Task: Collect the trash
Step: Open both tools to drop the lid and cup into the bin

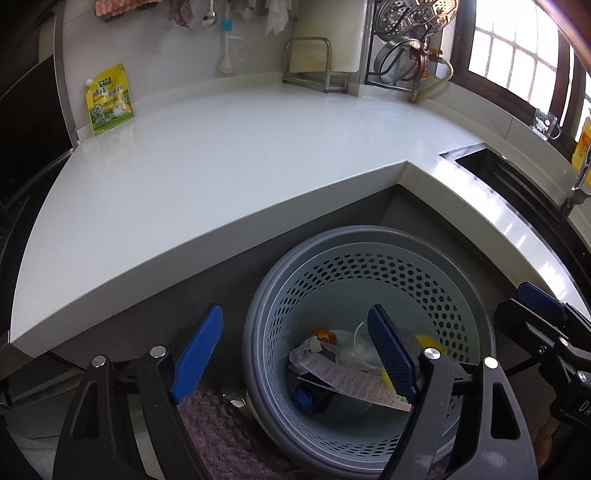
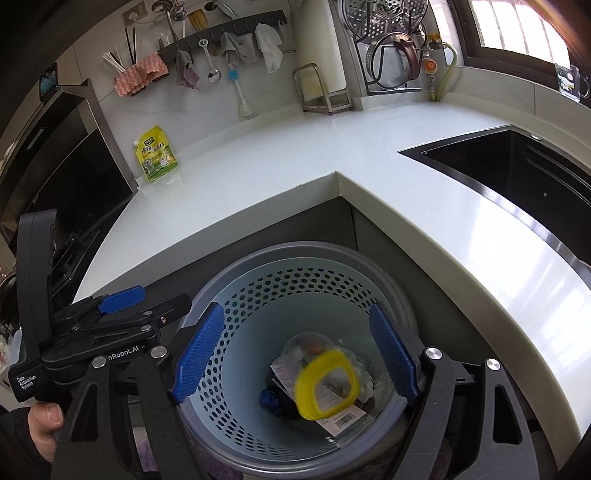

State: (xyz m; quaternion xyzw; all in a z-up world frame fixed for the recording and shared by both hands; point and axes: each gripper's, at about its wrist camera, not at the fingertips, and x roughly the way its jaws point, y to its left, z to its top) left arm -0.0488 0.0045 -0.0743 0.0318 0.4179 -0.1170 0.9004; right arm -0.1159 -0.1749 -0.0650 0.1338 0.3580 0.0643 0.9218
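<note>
Both claws gape wide and empty over the perforated pale-blue round plastic bin (image 2: 258,295) under the white desk (image 2: 295,155): left claw (image 1: 295,354), right claw (image 2: 295,354). A blurred yellow plastic ring (image 2: 327,384) sits above the trash inside.

Home kitchen: white countertop (image 2: 295,155), sink (image 2: 517,166), hanging utensils (image 2: 210,62), steamer rack (image 2: 384,22).

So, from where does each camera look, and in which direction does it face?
Left wrist: sits on the left gripper, looks down past its open fingers into the perforated bin; the right gripper shows at the right edge.
Right wrist: sits on the right gripper, open above the bin, with a blurred yellow ring in it; the left gripper shows at left.
Both share: bin, white countertop, yellow pouch.
</note>
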